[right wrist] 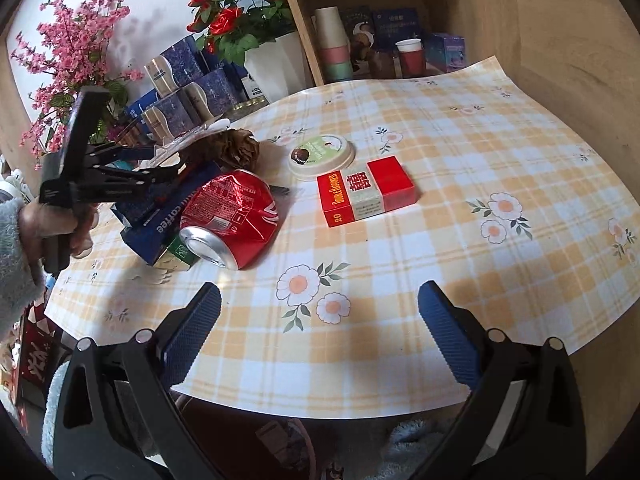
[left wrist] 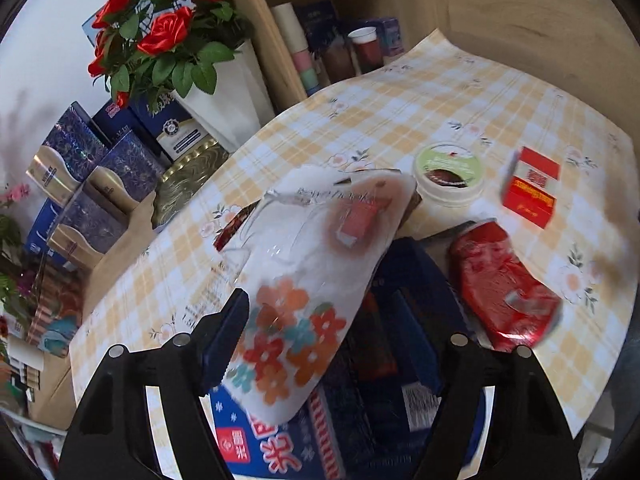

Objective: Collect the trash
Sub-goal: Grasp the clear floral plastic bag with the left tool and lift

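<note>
In the left wrist view, my left gripper (left wrist: 348,320) hangs over a pile of trash with its jaws wide apart. A clear plastic wrapper with a flower print (left wrist: 304,280) rests against the left pad only; the picture is blurred. Under it lies a dark blue coffee box (right wrist: 160,224), and a crushed red can (left wrist: 504,284) leans beside it. Farther right are a white lid with a green label (right wrist: 322,156) and a red cigarette pack (right wrist: 368,192). My right gripper (right wrist: 320,312) stands open and empty over the tablecloth's front edge.
A white vase of red roses (left wrist: 224,100) and several blue gift boxes (left wrist: 116,176) stand at the back left. Paper cups (right wrist: 332,48) fill a wooden shelf behind. A brown crumpled piece (right wrist: 236,146) sits behind the can. A hand in a grey sleeve (right wrist: 16,248) holds the left gripper.
</note>
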`<state>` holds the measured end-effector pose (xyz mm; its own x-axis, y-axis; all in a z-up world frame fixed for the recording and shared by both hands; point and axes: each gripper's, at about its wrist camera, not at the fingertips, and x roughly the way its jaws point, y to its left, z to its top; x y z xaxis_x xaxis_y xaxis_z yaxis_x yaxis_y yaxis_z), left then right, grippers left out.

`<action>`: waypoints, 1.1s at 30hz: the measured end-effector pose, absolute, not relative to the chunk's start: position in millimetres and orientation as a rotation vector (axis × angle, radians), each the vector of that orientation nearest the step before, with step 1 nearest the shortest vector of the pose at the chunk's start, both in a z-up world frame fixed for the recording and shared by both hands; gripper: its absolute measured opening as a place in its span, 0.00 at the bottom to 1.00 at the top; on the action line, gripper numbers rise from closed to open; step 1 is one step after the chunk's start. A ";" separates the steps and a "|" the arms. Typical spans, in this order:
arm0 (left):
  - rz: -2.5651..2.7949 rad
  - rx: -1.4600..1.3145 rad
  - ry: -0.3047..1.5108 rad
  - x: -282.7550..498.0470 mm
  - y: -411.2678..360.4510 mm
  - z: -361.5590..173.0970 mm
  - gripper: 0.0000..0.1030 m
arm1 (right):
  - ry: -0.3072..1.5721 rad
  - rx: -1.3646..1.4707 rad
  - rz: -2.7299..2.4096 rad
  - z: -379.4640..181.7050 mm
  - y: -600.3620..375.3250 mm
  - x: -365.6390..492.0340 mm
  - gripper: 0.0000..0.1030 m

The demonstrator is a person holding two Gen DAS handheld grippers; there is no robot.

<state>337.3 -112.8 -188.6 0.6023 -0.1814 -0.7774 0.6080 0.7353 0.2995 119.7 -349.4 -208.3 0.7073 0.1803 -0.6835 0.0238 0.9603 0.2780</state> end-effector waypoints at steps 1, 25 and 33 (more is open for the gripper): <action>-0.492 0.577 0.812 340.0 -113.3 -188.7 0.69 | 0.783 0.276 0.091 -208.5 -348.8 119.9 0.94; -0.421 0.311 0.669 331.9 -45.7 -107.5 0.26 | 0.784 0.217 0.199 -201.7 -310.8 160.5 0.94; -0.450 -0.141 0.710 282.1 26.4 -85.3 0.25 | 0.849 0.335 0.162 -218.2 -304.5 225.7 0.94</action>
